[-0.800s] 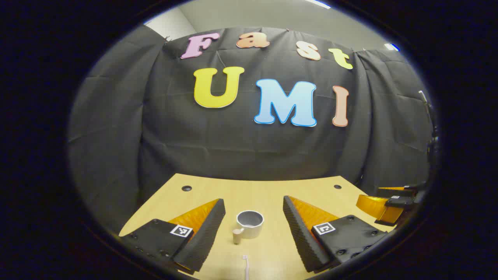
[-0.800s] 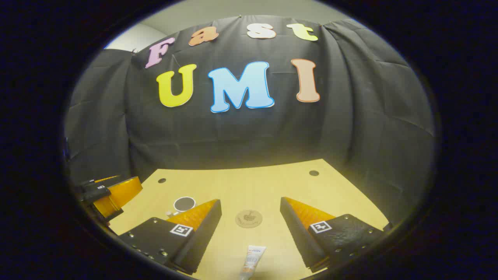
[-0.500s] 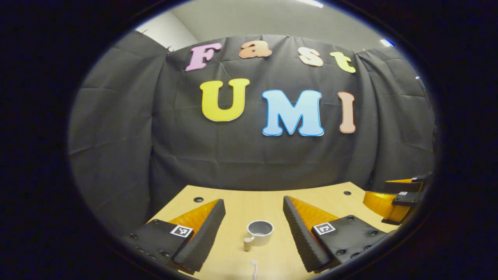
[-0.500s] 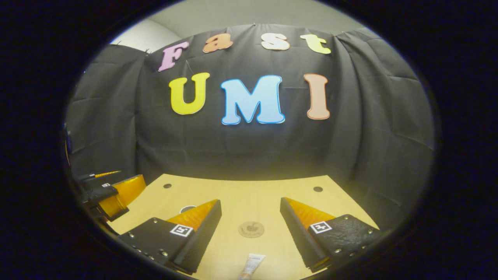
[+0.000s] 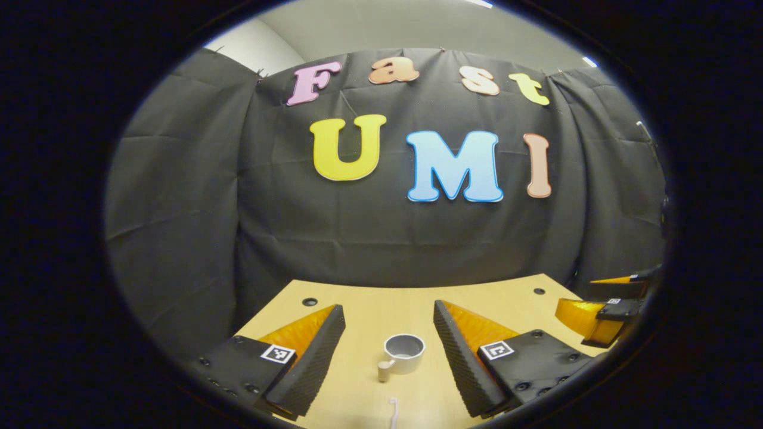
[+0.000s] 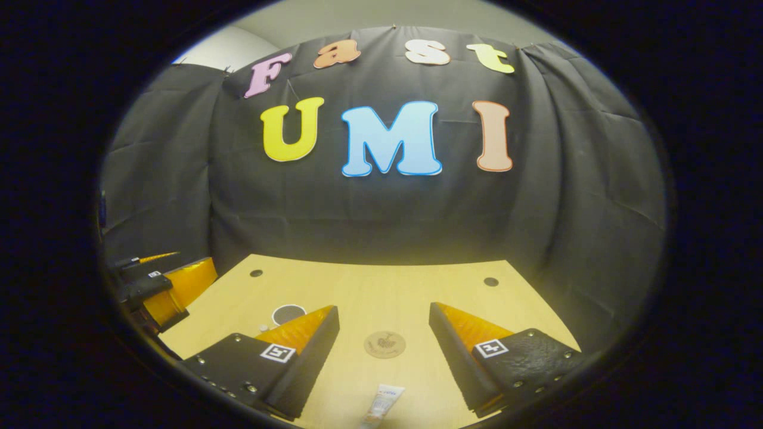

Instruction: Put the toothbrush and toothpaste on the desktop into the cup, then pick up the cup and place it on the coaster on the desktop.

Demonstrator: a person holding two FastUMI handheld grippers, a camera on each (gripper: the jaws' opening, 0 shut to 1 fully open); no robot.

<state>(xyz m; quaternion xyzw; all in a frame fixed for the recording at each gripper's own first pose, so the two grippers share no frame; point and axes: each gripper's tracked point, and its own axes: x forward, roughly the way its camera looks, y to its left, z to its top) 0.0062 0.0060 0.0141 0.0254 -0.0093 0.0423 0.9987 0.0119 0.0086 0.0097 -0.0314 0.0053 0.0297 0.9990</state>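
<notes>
Now pre-grasp | my left gripper [image 5: 388, 339] and right gripper [image 6: 384, 336] jaws wide, empty | toothbrush [image 5: 393, 411], toothpaste [image 6: 381, 402] lying loose | next: I descend, pinch toothbrush, carry to cup [image 5: 404, 353].

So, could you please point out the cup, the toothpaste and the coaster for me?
cup [image 5: 404, 353]: left gripper view, on its outer wall below the rim.
toothpaste [image 6: 381, 399]: right gripper view, on the tube's body.
coaster [image 6: 384, 344]: right gripper view, on the middle of its round face.
</notes>
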